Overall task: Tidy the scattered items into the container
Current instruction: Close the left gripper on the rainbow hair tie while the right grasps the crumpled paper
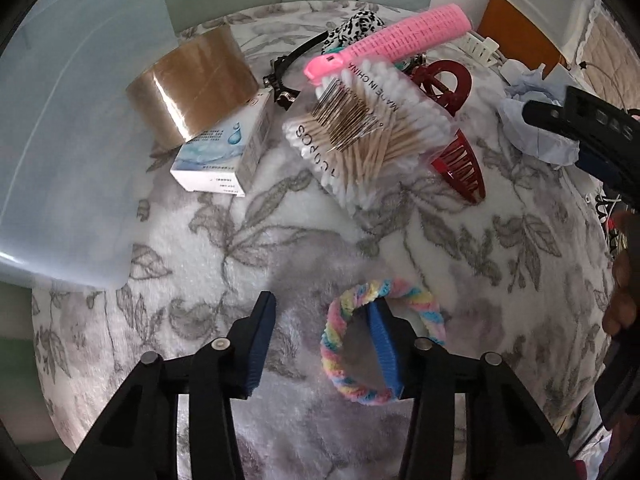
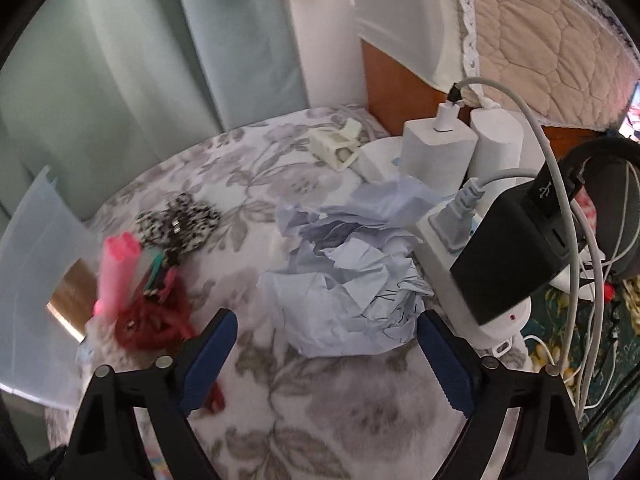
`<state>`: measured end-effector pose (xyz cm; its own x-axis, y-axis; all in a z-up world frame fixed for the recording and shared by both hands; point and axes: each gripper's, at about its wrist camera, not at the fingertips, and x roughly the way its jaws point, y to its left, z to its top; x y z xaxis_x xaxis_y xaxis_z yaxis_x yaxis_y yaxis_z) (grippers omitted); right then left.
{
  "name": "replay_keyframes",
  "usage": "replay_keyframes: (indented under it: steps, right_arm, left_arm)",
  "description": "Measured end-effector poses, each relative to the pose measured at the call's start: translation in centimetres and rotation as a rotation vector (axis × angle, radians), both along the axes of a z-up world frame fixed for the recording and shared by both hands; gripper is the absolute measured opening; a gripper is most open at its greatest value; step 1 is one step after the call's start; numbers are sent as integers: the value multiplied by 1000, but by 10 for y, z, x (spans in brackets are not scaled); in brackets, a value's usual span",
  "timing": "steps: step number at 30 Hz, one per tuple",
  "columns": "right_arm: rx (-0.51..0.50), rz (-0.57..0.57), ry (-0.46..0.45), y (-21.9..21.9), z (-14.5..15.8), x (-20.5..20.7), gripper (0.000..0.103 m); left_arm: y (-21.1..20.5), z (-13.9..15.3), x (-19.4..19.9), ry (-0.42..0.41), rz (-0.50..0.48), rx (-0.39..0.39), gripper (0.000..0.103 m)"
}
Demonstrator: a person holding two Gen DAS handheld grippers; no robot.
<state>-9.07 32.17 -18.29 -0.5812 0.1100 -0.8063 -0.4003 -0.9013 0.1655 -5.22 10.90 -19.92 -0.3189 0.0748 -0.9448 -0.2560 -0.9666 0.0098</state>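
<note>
My left gripper (image 1: 324,308) is open. A pastel rainbow hair tie (image 1: 340,344) hangs looped around its right finger (image 1: 384,344), low over the floral blanket (image 1: 280,240). Beyond lie a tape roll (image 1: 192,84), a small white box (image 1: 224,148), a pack of cotton swabs (image 1: 368,128), pink hair rollers (image 1: 384,40) and red hair claws (image 1: 460,164). The translucent blue container (image 1: 68,128) stands at the left. My right gripper (image 2: 324,328) is open and empty, right in front of a crumpled blue paper wad (image 2: 352,264).
A power strip with chargers and cables (image 2: 480,232) lies right of the paper. A leopard-print scrunchie (image 2: 180,220) and a black headband (image 1: 296,56) lie at the back. The right gripper (image 1: 592,128) shows at the right edge of the left wrist view.
</note>
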Motion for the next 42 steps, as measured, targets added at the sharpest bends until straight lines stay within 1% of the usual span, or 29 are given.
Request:
replay_keyframes:
  steps: [2,5,8,12,15,18,25,29,39,41,42]
  right_arm:
    - [21,-23,-2,1,-2,-2,92]
    - [-8,-42,-37,5,-13,-11,89]
    - [-12,-73,-8,9,-14,-11,87]
    - [-45,-90,0,14,-10,-12,84]
    - [-59,-89,13,12,-5,-8,82]
    - [-76,-83,32,11,0,-4,81]
    - [-80,-67,76,0,24,18,81]
    - [-90,-66,95,-4,39,40,81]
    - [-80,-36,170,-22,78,85,81]
    - [-76,-26,192,-26,87,92,81]
    - [-73,-23,201,-29,91,94,81]
  left_arm:
    - [1,0,2,5,-6,-1,45]
    - [1,1,6,9,-9,2,44]
    - [-1,2,10,9,-7,12,42]
    - [-3,6,17,12,-1,17,32]
    - [-6,8,24,14,6,23,18]
    - [-10,11,31,12,16,31,12]
    - [-17,19,55,7,33,49,8]
    - [-21,33,74,37,19,55,7]
    - [-27,80,136,158,6,51,7]
    - [-56,104,119,180,6,51,7]
    - [-59,110,125,193,5,51,7]
